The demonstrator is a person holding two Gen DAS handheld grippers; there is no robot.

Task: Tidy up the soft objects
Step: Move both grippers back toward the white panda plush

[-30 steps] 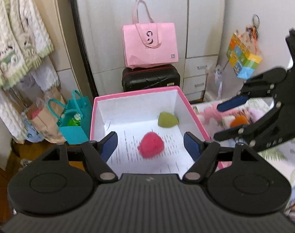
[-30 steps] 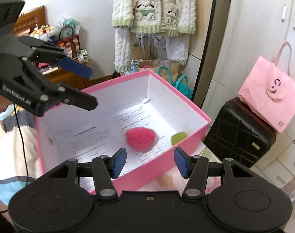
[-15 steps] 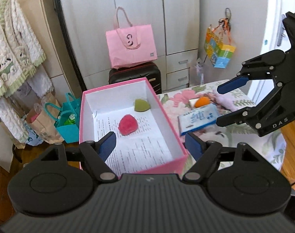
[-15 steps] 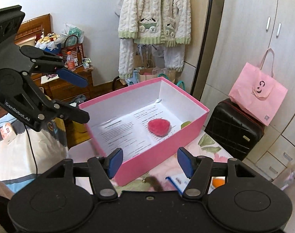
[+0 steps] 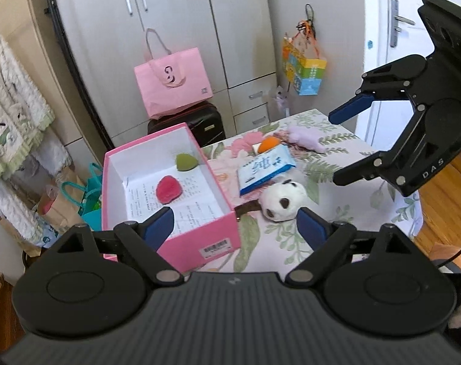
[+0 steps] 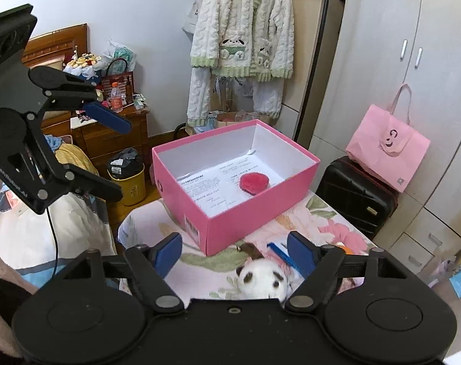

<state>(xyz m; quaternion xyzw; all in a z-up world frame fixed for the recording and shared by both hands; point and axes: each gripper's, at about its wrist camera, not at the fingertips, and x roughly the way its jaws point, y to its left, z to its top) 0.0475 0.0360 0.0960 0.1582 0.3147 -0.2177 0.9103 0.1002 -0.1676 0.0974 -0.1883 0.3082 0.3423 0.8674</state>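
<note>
a: what is around the pink box (image 5: 200, 237)?

b: it sits on the flowery counter (image 5: 330, 164). a fuzzy red puff (image 5: 168, 189) and a green one (image 5: 186, 161) lie inside on white paper. just right of it is a round, fluffy panda toy (image 5: 280, 200), a blue and white pack (image 5: 265, 170), an orange ball (image 5: 269, 144) and a soft purple toy (image 5: 306, 137).

a: and the claws?

b: the left claw (image 5: 233, 225) and right claw (image 6: 235, 254) have just been opening. both are released and hold nothing. in the left view, the right claw hangs at the right, above the counter.
</note>
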